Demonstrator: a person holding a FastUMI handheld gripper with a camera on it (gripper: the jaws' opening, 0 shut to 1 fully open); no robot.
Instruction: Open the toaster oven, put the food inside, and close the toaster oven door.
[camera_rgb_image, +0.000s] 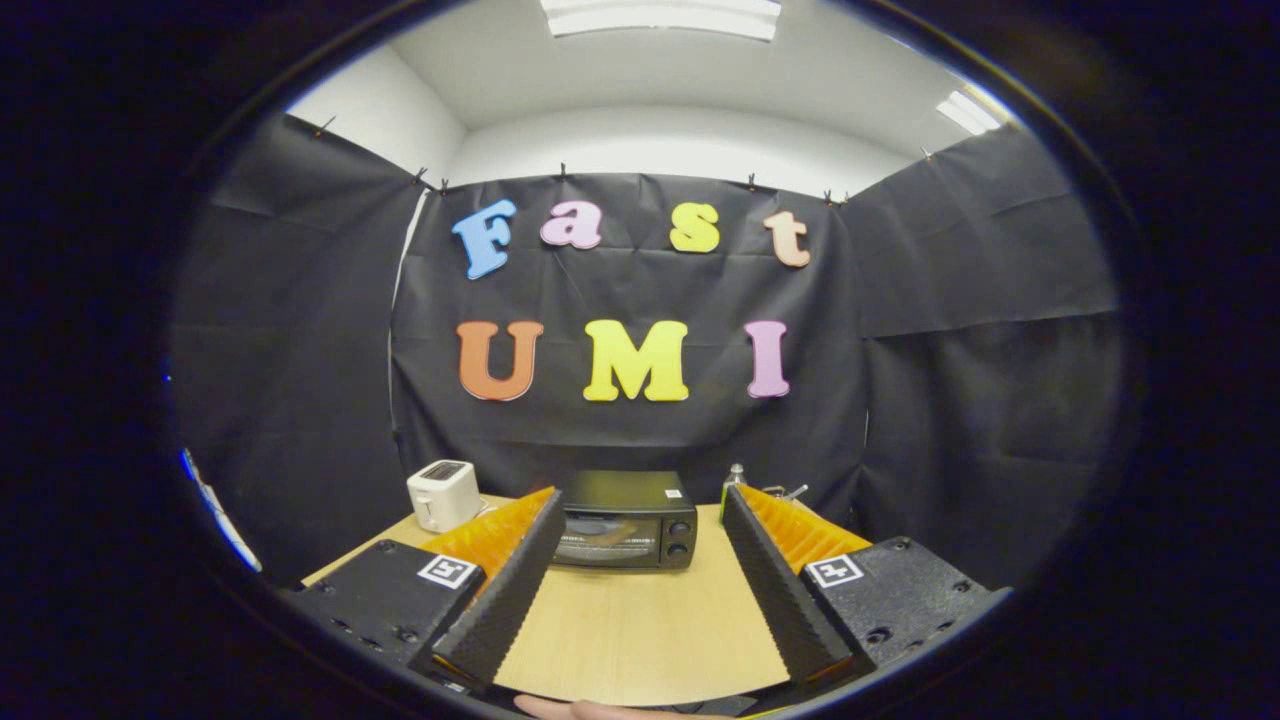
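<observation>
While its fingers stand wide apart, the tool (640, 510) holds and touches nothing; the black toaster oven (625, 520), door closed, sits beyond them on the wooden tabletop (640, 630), beside a white toaster (444, 494).

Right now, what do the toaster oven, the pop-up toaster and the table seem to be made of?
Toaster oven: black casing, likely painted metal with a dull sheen; door looks like dark glass, reflecting light. Pop-up toaster: white, smooth, probably plastic. Table: pale wood-look top, maybe laminate, faint grain. The gripper is open, with the oven beyond its fingers.
</observation>
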